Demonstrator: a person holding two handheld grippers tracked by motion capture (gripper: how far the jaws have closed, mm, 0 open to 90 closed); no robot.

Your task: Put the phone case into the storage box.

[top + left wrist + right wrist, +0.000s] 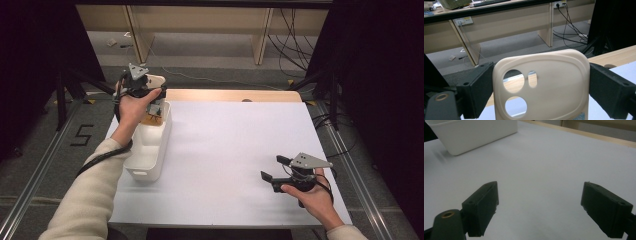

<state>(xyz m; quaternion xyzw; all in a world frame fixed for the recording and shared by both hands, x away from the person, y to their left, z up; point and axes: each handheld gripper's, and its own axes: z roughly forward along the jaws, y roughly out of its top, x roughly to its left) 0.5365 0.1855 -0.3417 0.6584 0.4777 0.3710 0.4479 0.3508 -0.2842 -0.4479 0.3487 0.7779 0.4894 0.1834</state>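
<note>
A cream phone case (544,82) with two round camera holes stands upright between the jaws of my left gripper (541,67), which is shut on its two sides. In the high view that gripper (145,87) is raised above the far end of a white bin (159,150) at the table's left, with the case (156,80) sticking out past the hand. My right gripper (273,168) rests low near the front right of the white table top (230,145), pointing left. Its jaws stand wide open around bare table (540,185).
The long white bin (474,132) lies along the left side of the table, with something small and brownish (150,119) at its far end, too small to tell. A wooden strip (230,95) runs along the table's far edge. Cables and desk legs are on the floor beyond.
</note>
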